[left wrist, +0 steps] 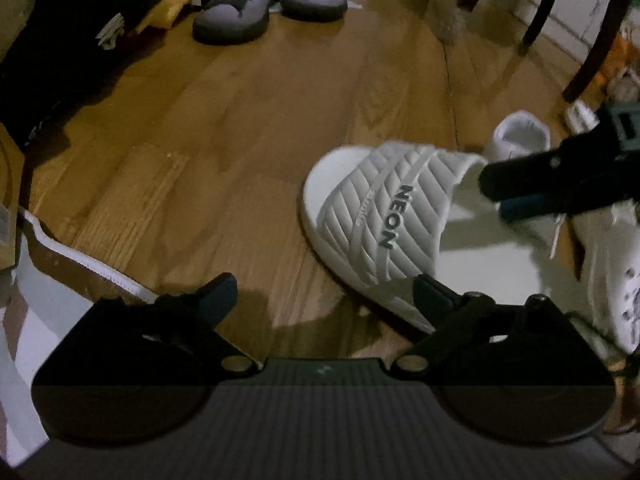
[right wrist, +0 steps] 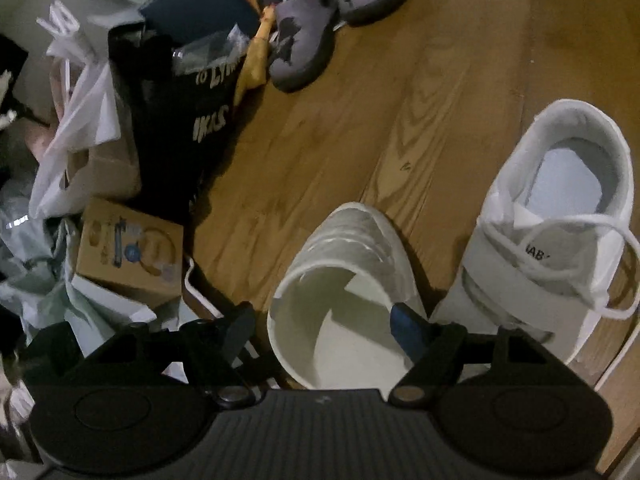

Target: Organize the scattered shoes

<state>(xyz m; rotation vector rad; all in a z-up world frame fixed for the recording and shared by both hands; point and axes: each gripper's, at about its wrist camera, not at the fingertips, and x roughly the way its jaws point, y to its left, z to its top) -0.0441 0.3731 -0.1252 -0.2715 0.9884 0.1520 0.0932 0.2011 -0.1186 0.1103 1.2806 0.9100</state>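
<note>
With my right tool closed around the white ribbed rubber slide, I'd keep the open, empty left tool clear beside it.

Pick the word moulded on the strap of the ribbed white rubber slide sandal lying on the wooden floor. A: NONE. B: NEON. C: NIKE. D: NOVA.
B: in the left wrist view the dark raised letters across the strap of the ribbed white rubber slide sandal on the wooden floor read NEON.
</note>
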